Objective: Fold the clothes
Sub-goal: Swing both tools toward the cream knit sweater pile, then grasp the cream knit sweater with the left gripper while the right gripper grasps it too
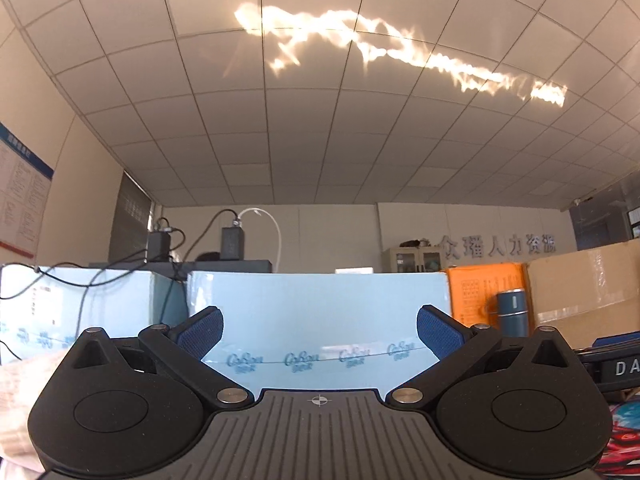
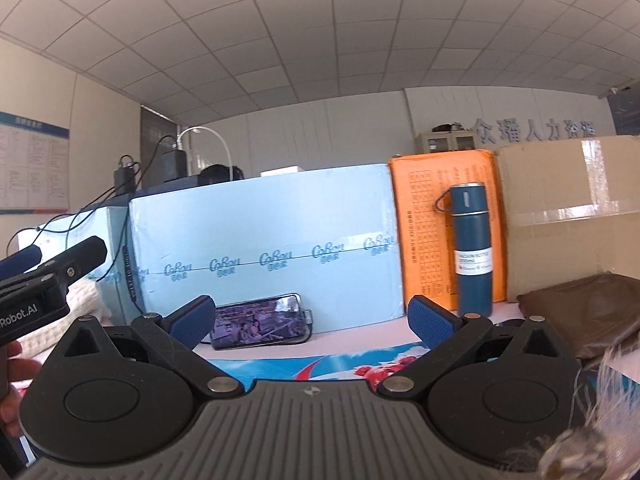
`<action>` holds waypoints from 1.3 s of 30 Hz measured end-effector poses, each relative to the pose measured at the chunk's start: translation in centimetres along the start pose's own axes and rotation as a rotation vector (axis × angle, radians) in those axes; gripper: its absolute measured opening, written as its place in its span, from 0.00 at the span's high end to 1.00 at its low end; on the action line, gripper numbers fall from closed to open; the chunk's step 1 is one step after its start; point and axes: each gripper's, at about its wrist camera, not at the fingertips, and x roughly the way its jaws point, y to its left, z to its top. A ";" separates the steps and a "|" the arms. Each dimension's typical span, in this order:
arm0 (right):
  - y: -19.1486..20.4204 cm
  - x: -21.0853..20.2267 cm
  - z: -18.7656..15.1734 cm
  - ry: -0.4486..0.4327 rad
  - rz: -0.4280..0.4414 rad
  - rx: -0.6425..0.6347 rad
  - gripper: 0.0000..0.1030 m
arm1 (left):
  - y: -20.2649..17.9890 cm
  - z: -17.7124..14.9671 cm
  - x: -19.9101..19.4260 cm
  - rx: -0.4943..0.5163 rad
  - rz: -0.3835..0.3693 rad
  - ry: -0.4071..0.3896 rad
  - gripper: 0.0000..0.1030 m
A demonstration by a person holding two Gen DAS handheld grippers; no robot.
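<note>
Right wrist view showed the right gripper (image 2: 310, 318) with jaws spread, empty, and a folded brown fabric garment (image 2: 580, 312) lying on the table at the right; it looked soft and limp, best pinched at an edge. The left gripper (image 1: 320, 334) likewise gaped, holding nothing. No container's contents showed.

Brown garment (image 2: 580, 312) cut off at right edge; fringe (image 2: 580, 452) blurred.
</note>
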 end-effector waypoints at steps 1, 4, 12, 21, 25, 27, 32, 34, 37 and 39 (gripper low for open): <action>0.8 0.3 0.2 0.001 0.028 -0.017 0.00 | 1.5 0.4 -0.1 -0.006 0.043 0.001 0.00; 3.2 1.3 0.7 0.004 0.113 -0.070 0.00 | 6.8 1.7 0.0 -0.058 0.181 0.006 0.00; 9.0 6.3 1.4 0.120 0.317 -0.028 0.00 | 21.1 4.4 0.0 -0.244 0.436 -0.039 0.00; 14.8 14.2 1.6 0.352 0.520 0.192 0.00 | 31.4 -4.8 1.1 -0.861 0.281 0.017 0.00; 16.2 18.1 0.2 0.463 0.620 0.304 0.00 | 33.1 -8.0 0.7 -1.030 0.242 0.000 0.01; 17.3 20.1 -0.6 0.489 0.656 0.363 0.00 | 33.8 -8.5 0.4 -1.054 0.252 0.015 0.01; 20.6 23.9 -2.2 0.501 0.657 0.415 0.00 | 35.2 -10.1 1.6 -1.099 0.309 0.115 0.00; 22.0 25.0 -2.7 0.504 0.642 0.406 0.00 | 35.7 -10.8 2.5 -1.136 0.306 0.151 0.00; 24.0 26.7 -3.6 0.509 0.620 0.394 0.00 | 35.7 -11.1 3.2 -1.139 0.274 0.163 0.00; 25.3 27.7 -4.2 0.512 0.606 0.388 0.00 | 35.2 -11.0 3.6 -1.122 0.227 0.174 0.00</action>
